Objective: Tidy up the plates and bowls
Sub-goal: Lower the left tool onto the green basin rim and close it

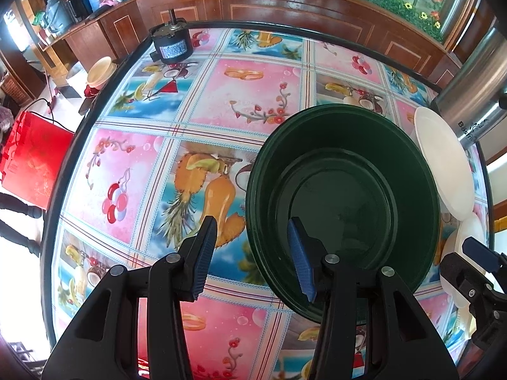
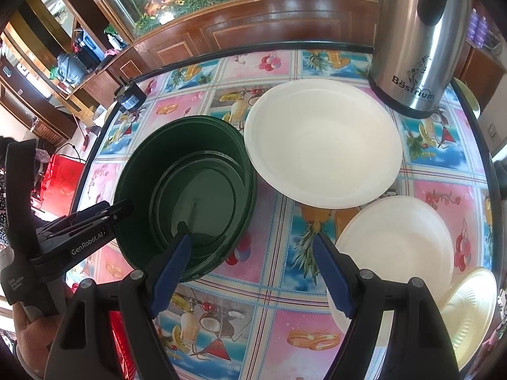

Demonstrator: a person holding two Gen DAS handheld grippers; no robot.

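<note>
At centre right of the left wrist view, the left tool [image 1: 255, 253] straddles the near rim of the green bowl [image 1: 342, 171] with its fingers apart, while the right tool [image 2: 250, 272] hangs spread over the bench [image 2: 272, 285] between that bowl and two white plates [image 2: 323, 145].

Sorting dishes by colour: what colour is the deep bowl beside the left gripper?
Dark green, inside and out. The bowl shows best in the right wrist view.
</note>
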